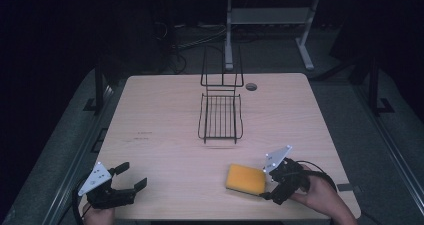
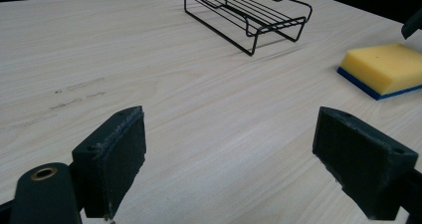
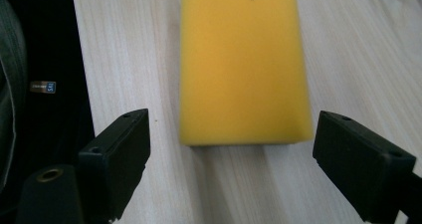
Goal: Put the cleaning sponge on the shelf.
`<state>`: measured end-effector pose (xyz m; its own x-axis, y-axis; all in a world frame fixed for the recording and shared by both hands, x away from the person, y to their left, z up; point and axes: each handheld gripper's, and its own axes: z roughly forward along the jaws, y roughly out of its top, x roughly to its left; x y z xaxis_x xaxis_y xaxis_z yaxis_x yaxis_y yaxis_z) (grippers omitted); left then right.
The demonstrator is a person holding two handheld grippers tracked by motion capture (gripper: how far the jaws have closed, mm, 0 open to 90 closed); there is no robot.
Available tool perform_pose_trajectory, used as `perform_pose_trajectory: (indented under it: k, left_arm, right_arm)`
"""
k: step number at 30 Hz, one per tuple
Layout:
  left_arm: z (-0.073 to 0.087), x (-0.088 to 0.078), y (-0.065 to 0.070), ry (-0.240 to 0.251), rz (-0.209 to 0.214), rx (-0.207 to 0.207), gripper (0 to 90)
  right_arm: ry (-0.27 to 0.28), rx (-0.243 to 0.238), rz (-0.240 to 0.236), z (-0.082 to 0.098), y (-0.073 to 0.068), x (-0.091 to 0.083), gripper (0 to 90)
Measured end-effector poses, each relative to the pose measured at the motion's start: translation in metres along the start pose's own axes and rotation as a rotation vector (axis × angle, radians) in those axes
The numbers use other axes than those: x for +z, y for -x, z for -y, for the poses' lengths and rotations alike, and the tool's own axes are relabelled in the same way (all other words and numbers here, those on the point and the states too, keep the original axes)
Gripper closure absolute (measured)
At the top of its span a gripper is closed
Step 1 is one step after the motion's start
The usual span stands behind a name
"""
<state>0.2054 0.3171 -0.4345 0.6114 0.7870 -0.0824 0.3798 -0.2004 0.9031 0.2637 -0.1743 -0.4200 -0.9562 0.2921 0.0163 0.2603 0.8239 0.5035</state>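
We see the sponge (image 1: 245, 179) lying flat near the table's (image 1: 165, 115) front edge, right of centre, its yellow foam face up. It is a rectangular block with soft, rounded corners. From above, its long axis runs roughly left to right along the front edge, tilted a little, the left end slightly farther from the person than the right. In the left gripper view the sponge (image 2: 383, 67) shows a thin blue layer along its underside, pressed to the wood. In the right gripper view the sponge (image 3: 244, 59) stretches lengthwise straight away from the camera, its near short end facing the jaws; the foam looks matte and fine-pored, with one dark speck near the far end.

We find the right gripper (image 1: 268, 181) at the sponge's right end, held in a hand (image 1: 320, 195) at the table's front right. Its black jaws stand wide apart, wider than the sponge, just short of the near end and not touching it. Their pads look flat and rubbery.

Beyond the sponge, towards the table's middle, stands a black wire rack (image 1: 220, 116) of thin bars, with a tall looped back at its far end. It sits well apart from the sponge.

The left gripper (image 1: 131, 176) is at the front left corner, well apart from both, its jaws spread wide over bare wood. The tabletop is pale, fine-grained wood laminate, with faint dark scuffs (image 1: 142, 136) left of the rack.
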Motion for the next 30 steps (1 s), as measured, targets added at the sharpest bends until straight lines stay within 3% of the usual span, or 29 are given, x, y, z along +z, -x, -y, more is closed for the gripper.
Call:
perform_pose_trajectory:
  k: [17, 30]
  left_arm:
    - [0.0, -0.001, 0.0, 0.003, 0.0, -0.002, 12.8]
    - [0.0, -0.001, 0.0, 0.008, 0.001, -0.004, 12.9]
  right_arm:
    - [-0.007, -0.021, -0.029, -0.018, 0.003, 0.01, 14.1]
    - [-0.022, -0.029, -0.016, -0.03, 0.007, 0.017, 14.1]
